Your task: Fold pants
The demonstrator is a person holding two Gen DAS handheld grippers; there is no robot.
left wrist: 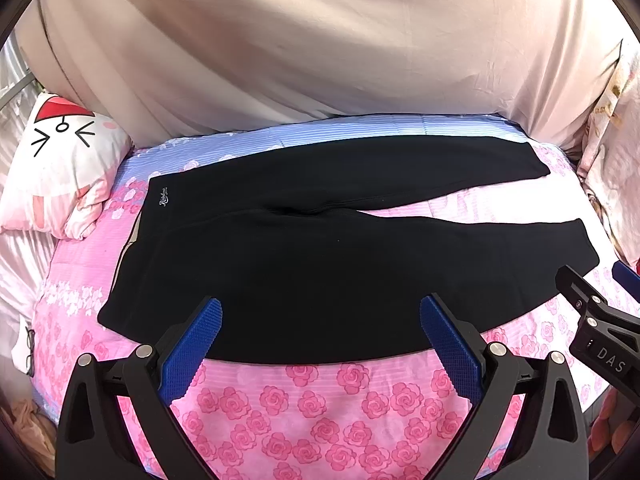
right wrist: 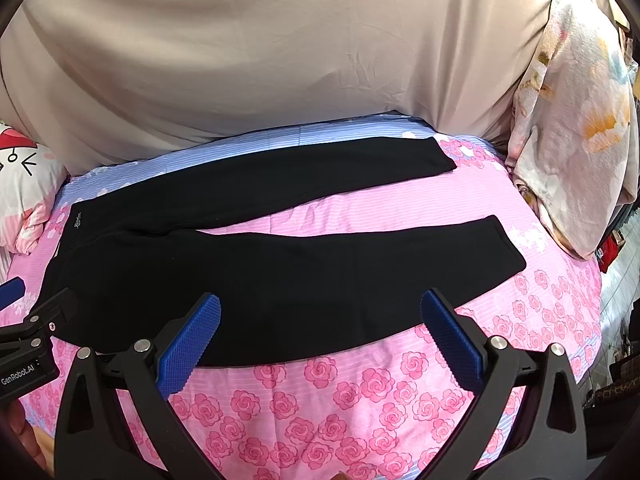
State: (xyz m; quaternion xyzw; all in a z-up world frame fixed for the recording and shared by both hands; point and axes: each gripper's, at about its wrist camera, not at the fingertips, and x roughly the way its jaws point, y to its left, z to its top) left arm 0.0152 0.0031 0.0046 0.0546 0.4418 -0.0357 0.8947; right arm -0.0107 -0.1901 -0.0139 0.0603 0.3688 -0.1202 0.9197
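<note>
A pair of plain black, soft-knit pants (left wrist: 320,248) lies flat on a bed covered by a pink sheet printed with roses (left wrist: 328,412), which turns to pale blue stripes toward the far edge. The pants stretch across the bed's width: the waistband lies toward the left edge, the two legs run toward the right edge. The legs are spread in a narrow V, touching at the crotch and parting toward the cuffs, with pink sheet showing between them. The far leg lies near the bed's far edge; the near leg lies close to the near edge. A small pale script logo (left wrist: 160,197) sits near the waistband. The fabric looks smooth, with slight puckers at the crotch.

The left gripper (left wrist: 320,320), black with blue ribbed pads, hovers over the near leg with its jaws wide apart, holding nothing. The right gripper (right wrist: 320,316) hovers likewise, jaws wide apart and empty.

A beige draped cloth (left wrist: 320,48) rises behind the far edge. A white and pink cartoon-face pillow (left wrist: 60,172) rests at the left edge, and a pale floral quilt (right wrist: 576,128) at the right.
</note>
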